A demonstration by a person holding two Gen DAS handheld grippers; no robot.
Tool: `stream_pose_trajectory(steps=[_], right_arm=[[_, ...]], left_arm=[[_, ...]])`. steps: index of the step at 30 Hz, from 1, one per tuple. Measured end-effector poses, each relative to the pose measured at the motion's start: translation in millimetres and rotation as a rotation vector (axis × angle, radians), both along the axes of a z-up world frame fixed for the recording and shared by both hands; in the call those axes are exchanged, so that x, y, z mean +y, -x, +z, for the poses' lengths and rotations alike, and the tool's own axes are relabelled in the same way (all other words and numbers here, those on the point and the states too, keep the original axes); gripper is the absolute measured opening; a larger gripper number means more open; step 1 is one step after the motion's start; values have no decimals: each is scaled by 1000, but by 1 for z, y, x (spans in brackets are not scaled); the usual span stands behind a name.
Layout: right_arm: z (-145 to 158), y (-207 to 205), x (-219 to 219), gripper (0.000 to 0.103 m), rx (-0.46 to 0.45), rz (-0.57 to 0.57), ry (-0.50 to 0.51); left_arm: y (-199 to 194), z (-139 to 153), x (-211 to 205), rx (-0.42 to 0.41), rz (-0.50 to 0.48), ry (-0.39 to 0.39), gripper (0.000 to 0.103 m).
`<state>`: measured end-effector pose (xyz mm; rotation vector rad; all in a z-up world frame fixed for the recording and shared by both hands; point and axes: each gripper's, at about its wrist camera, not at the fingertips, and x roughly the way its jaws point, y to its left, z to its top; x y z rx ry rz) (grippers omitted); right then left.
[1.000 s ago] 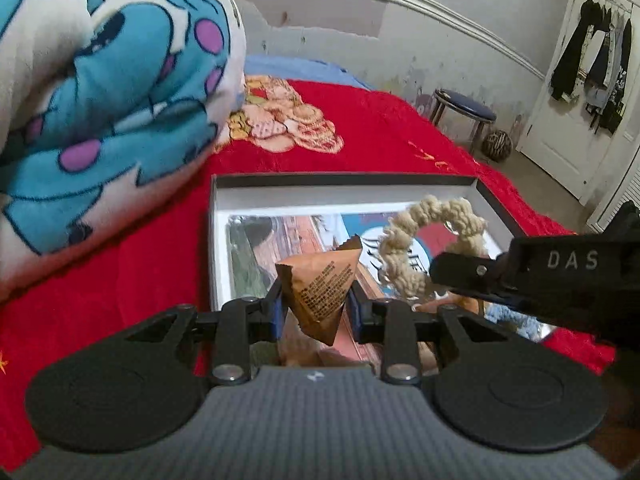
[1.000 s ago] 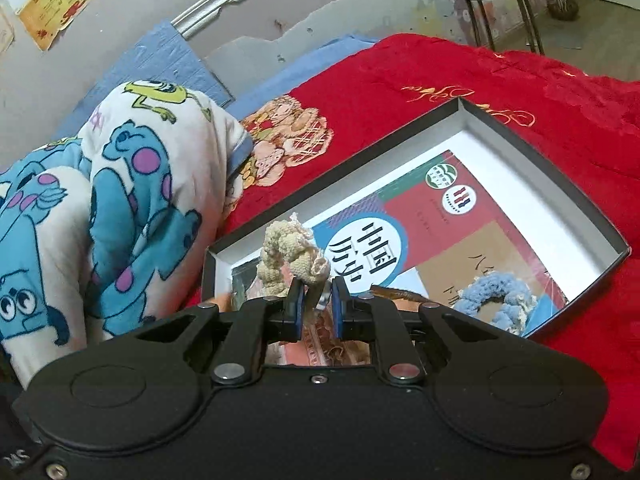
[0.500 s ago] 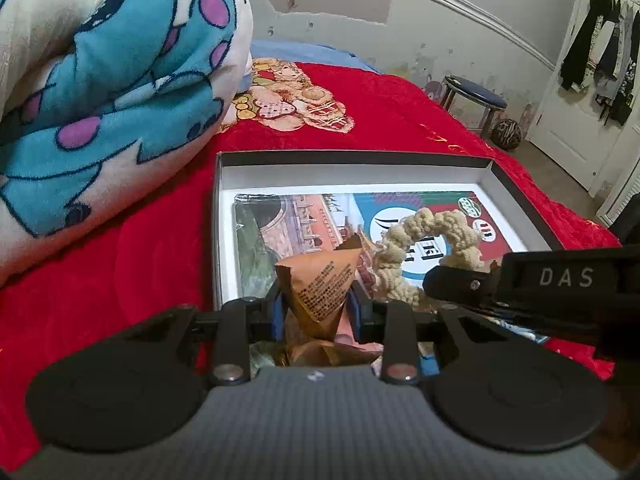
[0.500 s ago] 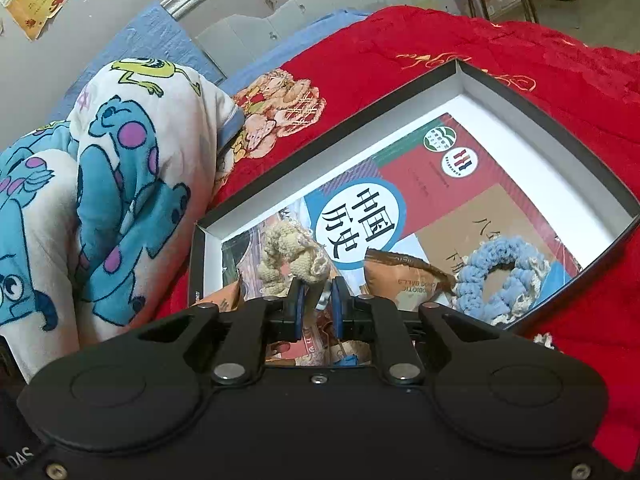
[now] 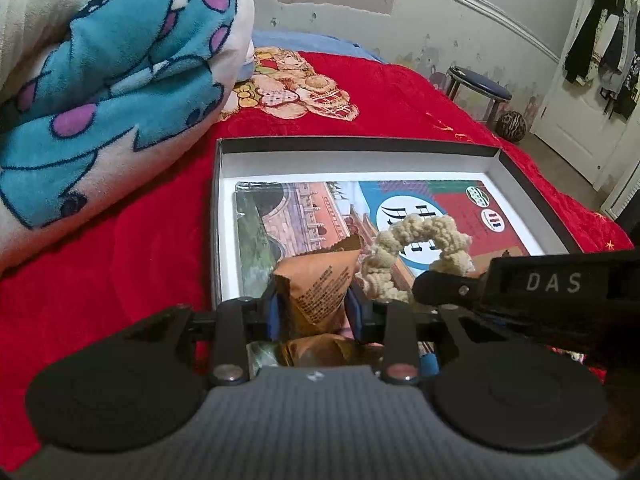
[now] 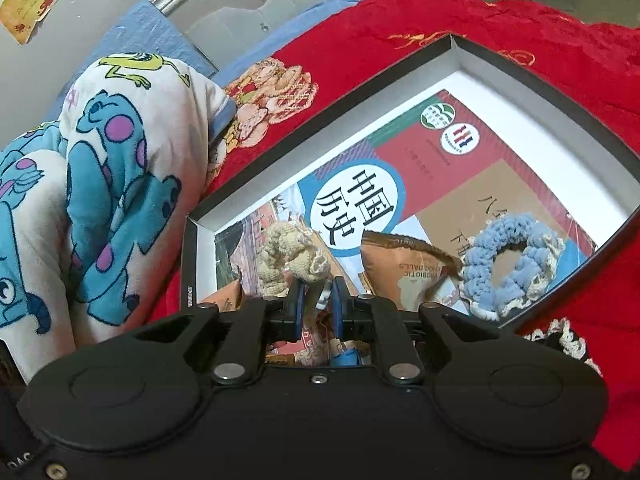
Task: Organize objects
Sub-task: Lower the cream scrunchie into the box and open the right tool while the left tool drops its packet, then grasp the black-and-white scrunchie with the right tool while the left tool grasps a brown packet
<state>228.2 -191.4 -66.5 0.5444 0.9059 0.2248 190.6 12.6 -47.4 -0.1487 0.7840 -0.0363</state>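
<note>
Box (image 5: 520, 176) floor lies straight below both loads — that is what the release turns on. Left gripper (image 5: 314, 306) is clamped on an orange snack packet (image 5: 316, 284), point down, over the near-left corner (a second packet (image 6: 404, 268) already rests inside). Right gripper (image 6: 316, 304), just right of it, pinches the cream scrunchie (image 6: 292, 260), hanging above the book (image 6: 400, 184) — blue scrunchie (image 6: 508, 264) lies further right.
</note>
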Motion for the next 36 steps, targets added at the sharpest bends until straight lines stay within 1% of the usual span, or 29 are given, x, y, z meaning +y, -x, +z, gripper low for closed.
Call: stream_pose_trajectory(steps=[2,6,8,11,14,16,19,22,24,25,26,27,28,29,30,31,32,34,36], right_arm=[[-2,-1,1,15,20,-2,2],[-2,0,1,17,21,-1,-8],[-2,0,1,19,21,8,-20],[3,1,0,22,15,20,-30],[14,4,-2,24,20,35,-40],[26,10,-6,31,10,58,-57],[54,23,-17,39,-18,75,-57],[96,42,-39,41,-86,56,-52],[126,61,-56,45,-151,33,-36],[140,72,-65,48,-183,20,-19],[152,80,-72,49,-209,4,0],[163,91,-80,51,-240,-17,23],[173,102,-88,55,-272,-44,46],[178,112,-94,56,-296,-65,60],[182,123,-101,59,-322,-82,75],[184,131,-106,65,-342,-96,88],[184,139,-112,68,-356,-118,101],[177,151,-123,74,-372,-162,105],[162,157,-133,78,-366,-186,79]], left_arm=[[0,0,0,2,-6,-2,51],[1,-1,1,6,-2,2,52],[2,0,2,7,1,4,54],[6,7,3,9,-6,-22,57],[13,20,5,8,-15,-47,58],[22,34,8,-10,-19,-41,61],[37,60,11,-53,-21,-33,64],[53,89,11,-102,-21,17,67],[67,110,4,-144,-50,53,75],[73,119,-2,-166,-71,62,77],[80,128,-8,-191,-95,67,81],[88,136,-16,-215,-123,69,88],[95,142,-23,-237,-150,69,91],[103,146,-31,-263,-175,69,95],[112,149,-39,-290,-186,70,96],[119,150,-45,-307,-186,74,97],[125,148,-52,-323,-189,77,98],[135,139,-65,-351,-194,75,98],[140,127,-77,-354,-202,49,98]])
